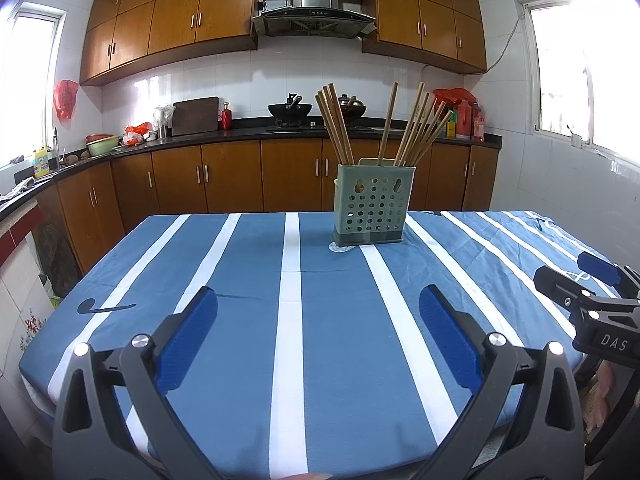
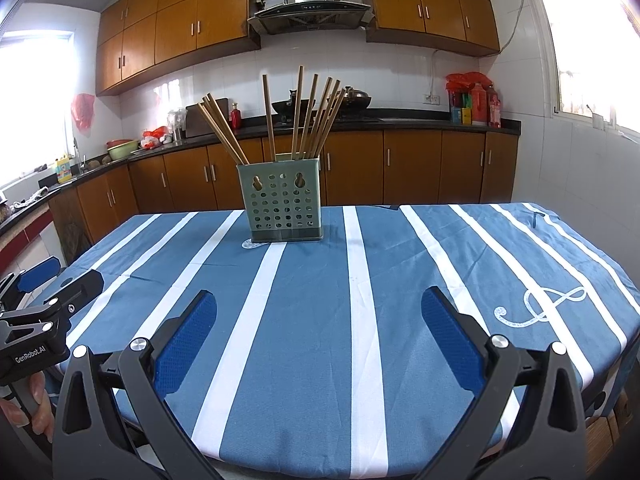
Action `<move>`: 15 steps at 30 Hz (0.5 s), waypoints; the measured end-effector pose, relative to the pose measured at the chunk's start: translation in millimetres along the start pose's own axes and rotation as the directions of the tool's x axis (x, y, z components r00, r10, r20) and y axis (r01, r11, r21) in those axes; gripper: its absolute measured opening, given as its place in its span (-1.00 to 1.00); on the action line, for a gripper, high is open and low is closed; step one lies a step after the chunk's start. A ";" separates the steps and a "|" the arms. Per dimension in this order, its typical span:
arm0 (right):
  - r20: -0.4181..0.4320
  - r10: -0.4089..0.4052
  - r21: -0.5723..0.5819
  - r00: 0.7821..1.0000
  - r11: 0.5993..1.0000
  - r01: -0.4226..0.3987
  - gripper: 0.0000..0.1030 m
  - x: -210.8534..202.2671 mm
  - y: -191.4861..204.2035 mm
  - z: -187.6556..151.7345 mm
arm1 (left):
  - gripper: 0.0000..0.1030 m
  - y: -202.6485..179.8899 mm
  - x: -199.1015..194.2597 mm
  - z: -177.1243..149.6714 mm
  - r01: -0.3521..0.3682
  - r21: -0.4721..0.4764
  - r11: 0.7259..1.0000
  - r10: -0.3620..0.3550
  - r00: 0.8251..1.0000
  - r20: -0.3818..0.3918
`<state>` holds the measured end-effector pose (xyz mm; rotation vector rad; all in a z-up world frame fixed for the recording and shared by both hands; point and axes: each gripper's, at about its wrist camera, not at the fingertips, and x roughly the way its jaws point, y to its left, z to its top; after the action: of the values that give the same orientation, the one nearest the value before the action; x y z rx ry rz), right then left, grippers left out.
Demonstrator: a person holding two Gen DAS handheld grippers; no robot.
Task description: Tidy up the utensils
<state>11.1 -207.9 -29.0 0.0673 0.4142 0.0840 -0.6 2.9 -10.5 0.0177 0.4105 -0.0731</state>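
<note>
A green perforated utensil holder (image 1: 374, 204) stands upright on the far middle of the table; it also shows in the right wrist view (image 2: 282, 204). Several wooden chopsticks (image 1: 336, 124) stand in it, leaning left and right, and show in the right wrist view (image 2: 304, 116) too. My left gripper (image 1: 318, 300) is open and empty above the near table edge. My right gripper (image 2: 318, 300) is open and empty above the near edge, right of the left one. Each gripper shows at the other view's edge: the right one (image 1: 576, 276), the left one (image 2: 56, 276).
The table carries a blue cloth with white stripes (image 1: 292, 320) (image 2: 360, 320). Behind it runs a kitchen counter with wooden cabinets (image 1: 240, 172), a wok on the stove (image 1: 290, 110), bottles (image 2: 478, 106) and a sink at the left (image 1: 56, 156).
</note>
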 end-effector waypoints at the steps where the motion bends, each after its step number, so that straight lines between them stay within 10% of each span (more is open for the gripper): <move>1: -0.001 0.000 0.000 1.000 1.000 0.000 0.97 0.2 -0.1 -0.2 | 0.92 0.0 0.1 -0.1 -0.001 0.001 1.000 0.001 1.000 0.000; 15: -0.002 -0.001 0.004 1.000 1.000 0.002 0.97 -0.7 0.6 0.3 | 0.92 -0.9 -0.6 -1.0 0.000 0.001 1.000 0.000 1.000 -0.002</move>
<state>10.6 -207.5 -28.5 0.0712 0.4169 0.0817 -1.7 2.0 -11.2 0.0191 0.4125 -0.0729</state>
